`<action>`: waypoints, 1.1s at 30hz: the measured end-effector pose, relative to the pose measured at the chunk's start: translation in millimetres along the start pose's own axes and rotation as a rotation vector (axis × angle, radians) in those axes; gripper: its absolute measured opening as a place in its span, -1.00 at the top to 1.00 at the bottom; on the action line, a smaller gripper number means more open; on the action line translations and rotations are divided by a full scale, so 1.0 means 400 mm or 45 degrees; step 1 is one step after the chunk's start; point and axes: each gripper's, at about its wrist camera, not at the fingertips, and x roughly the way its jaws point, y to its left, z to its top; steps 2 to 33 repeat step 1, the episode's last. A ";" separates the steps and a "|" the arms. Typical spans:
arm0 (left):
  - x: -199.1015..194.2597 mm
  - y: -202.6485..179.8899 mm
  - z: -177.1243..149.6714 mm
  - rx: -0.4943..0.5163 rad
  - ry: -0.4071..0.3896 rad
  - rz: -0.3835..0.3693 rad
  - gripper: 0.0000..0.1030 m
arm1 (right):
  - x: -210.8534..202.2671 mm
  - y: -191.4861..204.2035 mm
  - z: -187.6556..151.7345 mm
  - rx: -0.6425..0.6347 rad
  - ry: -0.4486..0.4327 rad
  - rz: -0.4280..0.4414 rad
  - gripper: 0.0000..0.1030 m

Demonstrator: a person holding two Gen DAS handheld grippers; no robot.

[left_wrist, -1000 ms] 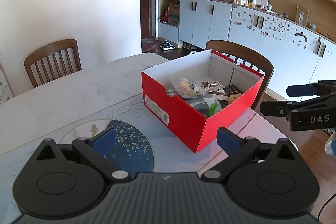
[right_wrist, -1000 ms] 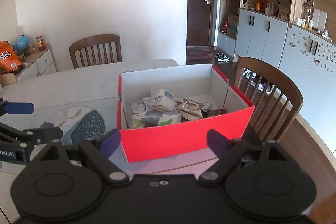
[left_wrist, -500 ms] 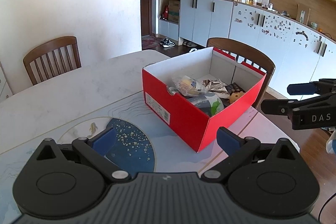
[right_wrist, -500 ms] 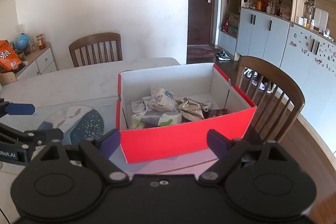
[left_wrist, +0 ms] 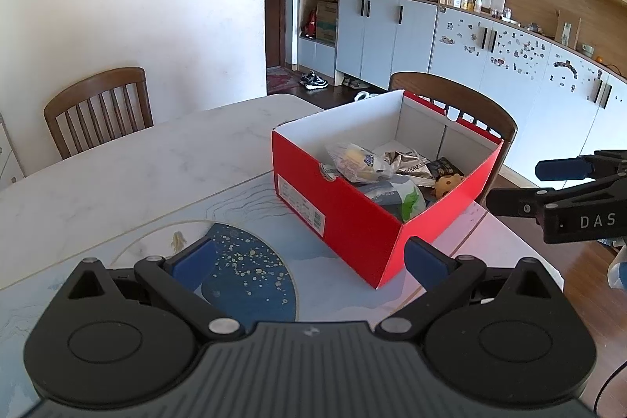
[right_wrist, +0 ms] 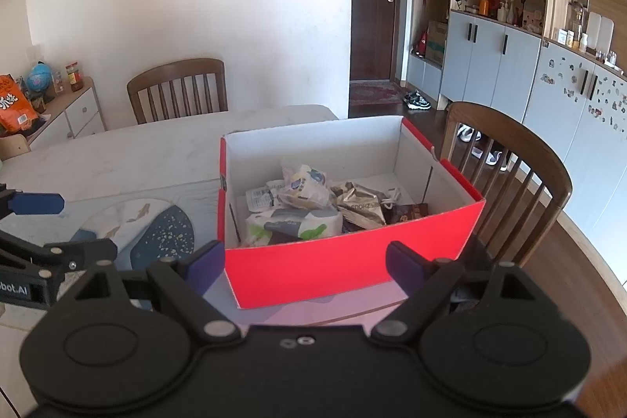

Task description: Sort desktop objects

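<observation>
A red cardboard box (left_wrist: pixel 345 218) with a white inside stands on the table; it also shows in the right wrist view (right_wrist: pixel 333 269). It holds several items: a clear snack bag (left_wrist: pixel 358 163), a tissue pack (right_wrist: pixel 294 224), a crumpled foil wrapper (right_wrist: pixel 358 204) and a small brown toy (left_wrist: pixel 446 183). My left gripper (left_wrist: pixel 309 257) is open and empty, above the mat left of the box. My right gripper (right_wrist: pixel 303 263) is open and empty, in front of the box's near wall.
A white marble table (left_wrist: pixel 129 175) carries a blue-and-white mat (left_wrist: pixel 250 269). Wooden chairs stand at the far side (right_wrist: pixel 178 89) and behind the box (right_wrist: pixel 517 163). Cabinets line the right wall. A side cabinet (right_wrist: pixel 51 112) with snacks stands at the far left.
Both grippers have drawn back and risen slightly from the box; the box looks a little farther off. Both stay open and empty.
</observation>
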 end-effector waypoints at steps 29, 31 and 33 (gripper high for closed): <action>0.002 0.005 -0.001 0.000 0.004 -0.001 -0.99 | 0.001 0.001 0.001 -0.001 -0.001 0.000 -0.74; 0.002 0.005 -0.001 0.000 0.004 -0.001 -0.99 | 0.001 0.001 0.001 -0.001 -0.001 0.000 -0.74; 0.002 0.005 -0.001 0.000 0.004 -0.001 -0.99 | 0.001 0.001 0.001 -0.001 -0.001 0.000 -0.74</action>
